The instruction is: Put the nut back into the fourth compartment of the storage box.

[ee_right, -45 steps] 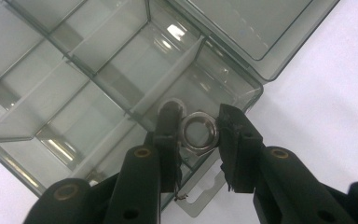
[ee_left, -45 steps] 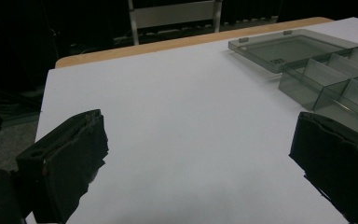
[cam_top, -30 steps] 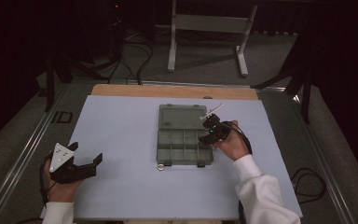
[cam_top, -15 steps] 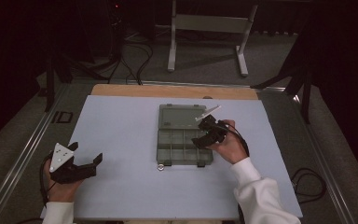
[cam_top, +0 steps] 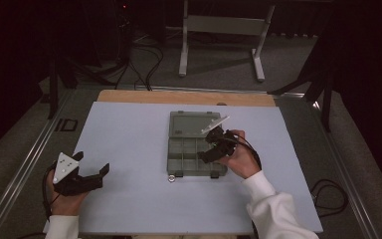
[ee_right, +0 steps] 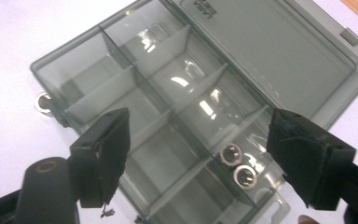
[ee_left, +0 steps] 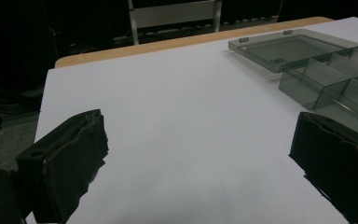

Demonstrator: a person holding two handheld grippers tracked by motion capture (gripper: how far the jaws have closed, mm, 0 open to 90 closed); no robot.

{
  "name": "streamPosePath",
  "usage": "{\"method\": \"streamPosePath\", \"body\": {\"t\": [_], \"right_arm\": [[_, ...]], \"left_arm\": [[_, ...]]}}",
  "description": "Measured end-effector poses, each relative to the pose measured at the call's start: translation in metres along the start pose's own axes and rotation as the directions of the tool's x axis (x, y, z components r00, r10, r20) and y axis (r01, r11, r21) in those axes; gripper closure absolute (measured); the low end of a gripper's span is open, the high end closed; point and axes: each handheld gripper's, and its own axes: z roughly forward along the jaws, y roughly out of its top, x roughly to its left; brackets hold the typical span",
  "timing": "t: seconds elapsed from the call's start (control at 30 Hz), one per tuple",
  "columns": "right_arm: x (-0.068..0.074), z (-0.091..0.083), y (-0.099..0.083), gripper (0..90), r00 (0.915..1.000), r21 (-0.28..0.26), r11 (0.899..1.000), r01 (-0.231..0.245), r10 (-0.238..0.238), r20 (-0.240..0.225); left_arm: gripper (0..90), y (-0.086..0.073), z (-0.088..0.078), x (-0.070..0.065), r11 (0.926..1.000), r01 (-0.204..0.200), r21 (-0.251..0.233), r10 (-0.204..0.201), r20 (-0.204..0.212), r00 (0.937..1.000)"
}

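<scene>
Lying below right tongs: nuts

A smoky clear box was laid open on the white table, its lid folded flat behind the divided tray. Two metal rings were seen side by side in one compartment. A third ring was left outside, touching the box's near corner.
</scene>
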Motion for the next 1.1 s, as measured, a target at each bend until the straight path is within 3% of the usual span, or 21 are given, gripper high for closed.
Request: {"method": "streamPosePath", "body": {"t": [0.63, 1.1], "right_arm": [[0.038, 0.014, 0.009, 18.6, 0.9953, -0.017, 0.998, 0.062, -0.063, -0.073], [0.058, 0.023, 0.013, 18.7, 0.9861, -0.024, 0.994, 0.103, -0.105, -0.129]], "left_arm": [[3.8, 0.000, -0.001, 0.000, 1.0000, 0.002, -0.003, -0.002, -0.001, 1.0000], [3.8, 0.000, -0.001, 0.000, 1.0000, 0.000, -0.003, 0.000, -0.001, 1.0000]]}}
